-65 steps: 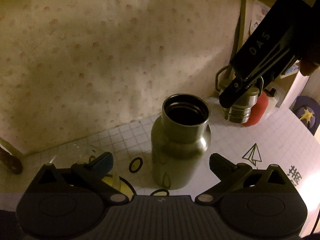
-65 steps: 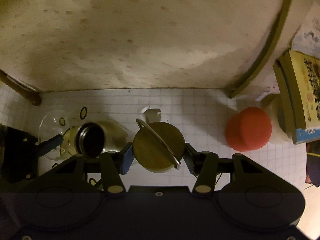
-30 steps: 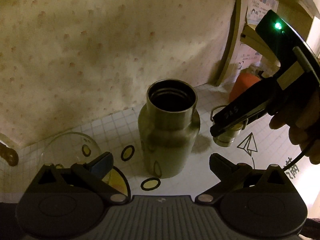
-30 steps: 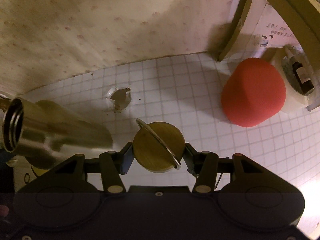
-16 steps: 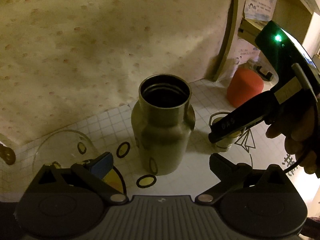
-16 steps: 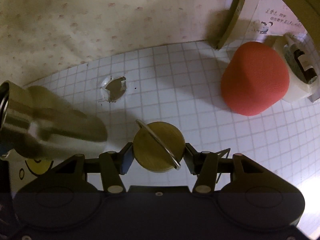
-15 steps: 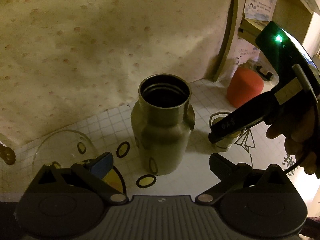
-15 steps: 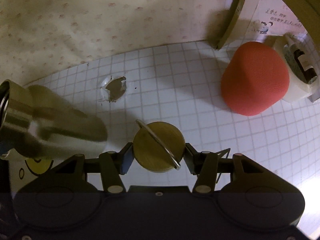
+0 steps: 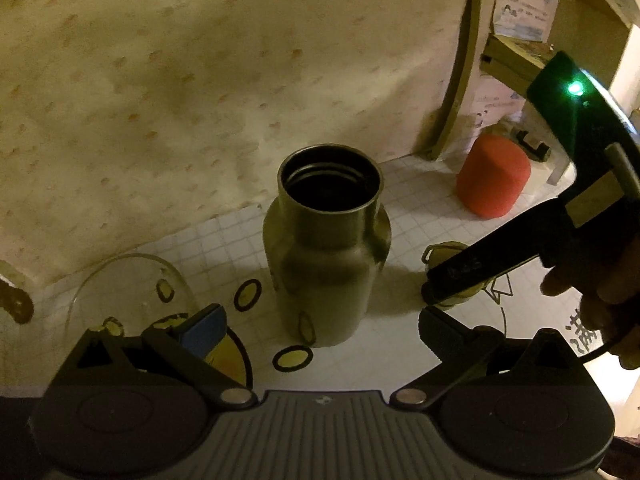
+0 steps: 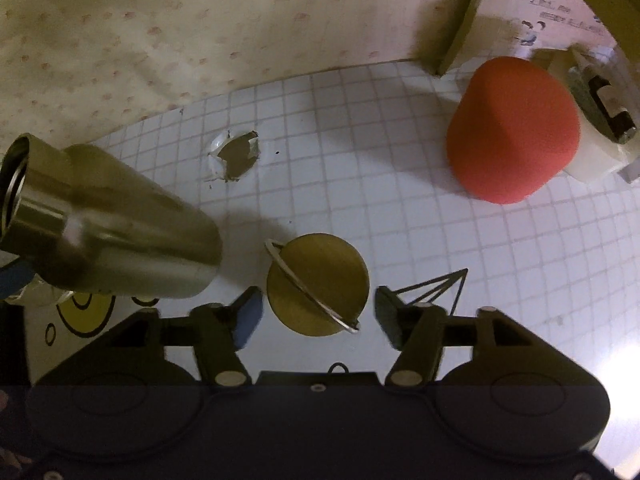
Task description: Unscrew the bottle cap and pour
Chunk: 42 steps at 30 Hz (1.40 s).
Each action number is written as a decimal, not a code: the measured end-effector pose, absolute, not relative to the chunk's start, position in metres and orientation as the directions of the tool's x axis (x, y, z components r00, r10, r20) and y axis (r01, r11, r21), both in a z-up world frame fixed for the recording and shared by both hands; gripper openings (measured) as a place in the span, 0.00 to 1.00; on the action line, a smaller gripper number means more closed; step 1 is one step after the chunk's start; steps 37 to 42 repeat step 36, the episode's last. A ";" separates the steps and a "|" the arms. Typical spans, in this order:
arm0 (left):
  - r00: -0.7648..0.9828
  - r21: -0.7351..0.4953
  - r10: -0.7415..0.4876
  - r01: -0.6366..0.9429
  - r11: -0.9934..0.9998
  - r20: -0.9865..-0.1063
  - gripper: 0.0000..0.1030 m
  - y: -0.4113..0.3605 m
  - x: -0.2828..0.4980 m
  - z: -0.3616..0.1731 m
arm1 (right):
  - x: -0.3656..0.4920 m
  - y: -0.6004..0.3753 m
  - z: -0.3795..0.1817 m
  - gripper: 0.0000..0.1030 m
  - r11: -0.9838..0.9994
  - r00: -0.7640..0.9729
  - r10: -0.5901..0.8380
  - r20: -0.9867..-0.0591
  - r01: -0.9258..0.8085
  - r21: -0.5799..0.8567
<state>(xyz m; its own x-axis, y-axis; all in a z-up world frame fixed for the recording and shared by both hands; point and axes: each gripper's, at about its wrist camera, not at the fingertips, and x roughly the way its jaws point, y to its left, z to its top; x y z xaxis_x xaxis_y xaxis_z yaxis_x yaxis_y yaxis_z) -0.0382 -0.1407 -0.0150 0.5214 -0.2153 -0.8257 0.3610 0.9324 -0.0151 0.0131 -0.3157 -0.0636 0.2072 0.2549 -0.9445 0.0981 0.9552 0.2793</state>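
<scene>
Dim, yellowish light and strong fisheye bending in both wrist views.

Around the steel bottle (image 9: 326, 248) the picture is murky; its shadow falls to the right across the table (image 9: 400, 340), and glare whitens the table's far right edge. A green lamp (image 9: 575, 88) glows up right of the bottle. In the right wrist view the bottle (image 10: 104, 232) is smeared with blur, and the corners go black.

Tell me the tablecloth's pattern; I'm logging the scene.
White with a fine grid and printed yellow circles, clearest in the right wrist view.

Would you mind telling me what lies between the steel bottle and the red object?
The cap sits nearer the bottle; otherwise bare tablecloth before the red object, per right wrist view.
</scene>
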 end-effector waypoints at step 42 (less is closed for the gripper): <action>0.471 -0.036 -0.191 0.317 0.948 -0.861 0.99 -0.140 -0.052 -0.009 | -0.025 -0.305 -0.011 0.90 0.942 0.333 0.216 -0.918 0.176 0.285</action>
